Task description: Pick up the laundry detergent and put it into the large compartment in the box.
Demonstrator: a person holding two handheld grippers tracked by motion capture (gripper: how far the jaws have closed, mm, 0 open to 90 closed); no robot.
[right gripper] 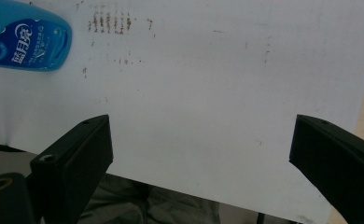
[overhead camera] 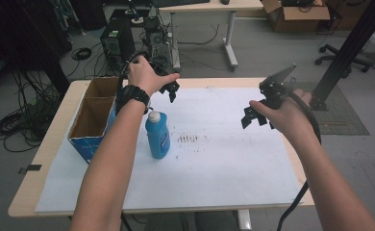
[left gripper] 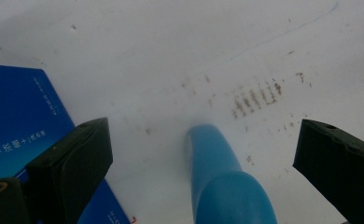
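Blue bottle (overhead camera: 157, 135), white cap, centre-left. Blue box (overhead camera: 92, 120), brown inside, left. White sheet (overhead camera: 214, 163) with brown smudge rows mid-frame. Black claws, black watch (overhead camera: 132, 94). Tan table (overhead camera: 56, 125) edge.

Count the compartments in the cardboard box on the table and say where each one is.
2. The cardboard box at the table's left edge is split by a divider: the far compartment near the back edge, the near compartment beside the blue bottle. Both look empty, though their floors are partly hidden.

Grey floor (overhead camera: 272, 53) lay behind the table, with a white desk (overhead camera: 214, 7) at top centre and tangled cables (overhead camera: 12, 125) at left.
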